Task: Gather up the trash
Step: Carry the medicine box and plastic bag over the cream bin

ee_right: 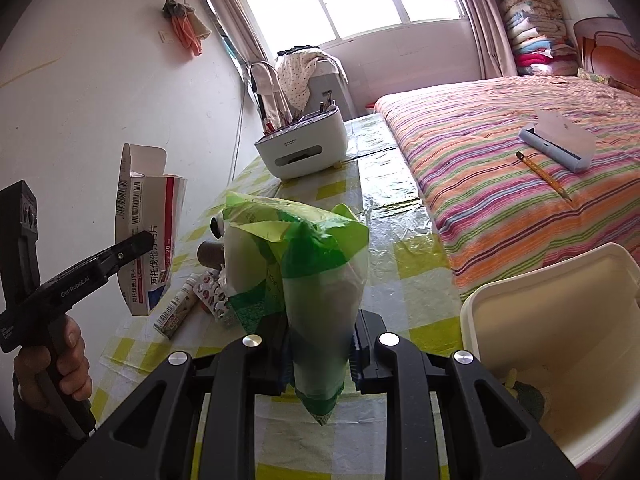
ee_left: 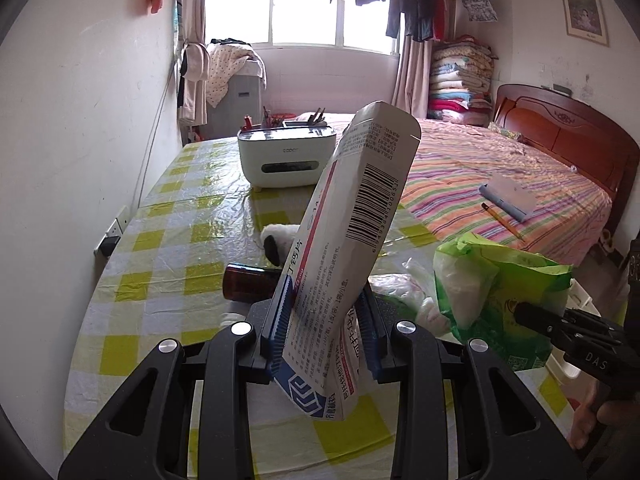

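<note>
The white plastic bin [ee_right: 560, 320], a smooth rigid tub with rounded corners, fills the lower right of the right wrist view and looks like the place for the trash; something dark and yellowish lies at its bottom. The table [ee_left: 160, 240] spreads across the middle of both views under a glossy, crinkled yellow-and-white checked cover. In the centre of the right wrist view the right gripper [ee_right: 320, 354] is clamped narrowly on the green plastic bag [ee_right: 304, 264], a thin, limp, translucent film with a torn mouth and white paper inside; it probably weighs almost nothing, slips easily and sags, so a pinch on its bunched lower end, as here, seems the surest hold. In the centre of the left wrist view the left gripper [ee_left: 324, 328] holds the medicine box [ee_left: 352, 240] near its lower end, the blue ribbed pads pressing its two broad faces. The box is light printed cardboard with an open top flap, stiff along its edges but likely to crush if squeezed harder; it stands tilted above the table. Smaller pieces lie on the table, lower centre: a brown glass bottle [ee_left: 248, 286], hard, round and breakable, best taken across its body, and a small printed tube [ee_right: 178, 308] beside crumpled wrappers.
</note>
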`<state>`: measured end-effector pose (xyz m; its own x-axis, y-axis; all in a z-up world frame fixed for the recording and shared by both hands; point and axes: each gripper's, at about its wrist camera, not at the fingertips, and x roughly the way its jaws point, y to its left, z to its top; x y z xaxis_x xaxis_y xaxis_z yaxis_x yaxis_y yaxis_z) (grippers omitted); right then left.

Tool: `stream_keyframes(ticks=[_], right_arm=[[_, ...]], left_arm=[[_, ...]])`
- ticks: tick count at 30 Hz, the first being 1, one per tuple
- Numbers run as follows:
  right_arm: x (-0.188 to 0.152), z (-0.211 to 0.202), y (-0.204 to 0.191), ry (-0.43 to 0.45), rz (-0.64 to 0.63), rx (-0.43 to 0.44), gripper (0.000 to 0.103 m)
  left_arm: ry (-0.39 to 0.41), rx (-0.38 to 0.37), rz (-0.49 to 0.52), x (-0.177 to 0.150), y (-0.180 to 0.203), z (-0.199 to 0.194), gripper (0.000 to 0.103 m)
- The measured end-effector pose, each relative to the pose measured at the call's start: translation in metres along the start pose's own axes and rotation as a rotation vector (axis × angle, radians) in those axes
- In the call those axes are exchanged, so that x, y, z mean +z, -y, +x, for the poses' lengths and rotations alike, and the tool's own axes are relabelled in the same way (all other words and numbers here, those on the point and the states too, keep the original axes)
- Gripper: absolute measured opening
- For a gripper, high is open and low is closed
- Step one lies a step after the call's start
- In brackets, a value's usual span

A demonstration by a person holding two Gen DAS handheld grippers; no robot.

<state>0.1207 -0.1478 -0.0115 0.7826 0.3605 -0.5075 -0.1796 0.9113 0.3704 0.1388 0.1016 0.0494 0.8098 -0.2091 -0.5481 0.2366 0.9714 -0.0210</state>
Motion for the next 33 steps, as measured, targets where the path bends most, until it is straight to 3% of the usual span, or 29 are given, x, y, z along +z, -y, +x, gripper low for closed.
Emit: stream_keyframes(ticks=[8, 17, 33], right_arm=[[0.001, -0.018, 0.021, 0.046, 0.016, -0.091, 0.021], [0.002, -0.044, 0.048, 0.105, 0.079, -0.174, 0.021], [0.007, -0.087, 0.09, 0.221, 0.112, -0.416, 0.021]], left_arm=[[0.004, -0.111, 0.047, 0.001, 0.064, -0.002, 0.031], [-0.033, -0.207, 0.041, -0.002, 0.105, 0.004, 0.031], [-0.052, -0.29, 0.118, -0.007, 0.172, 0.002, 0.031]])
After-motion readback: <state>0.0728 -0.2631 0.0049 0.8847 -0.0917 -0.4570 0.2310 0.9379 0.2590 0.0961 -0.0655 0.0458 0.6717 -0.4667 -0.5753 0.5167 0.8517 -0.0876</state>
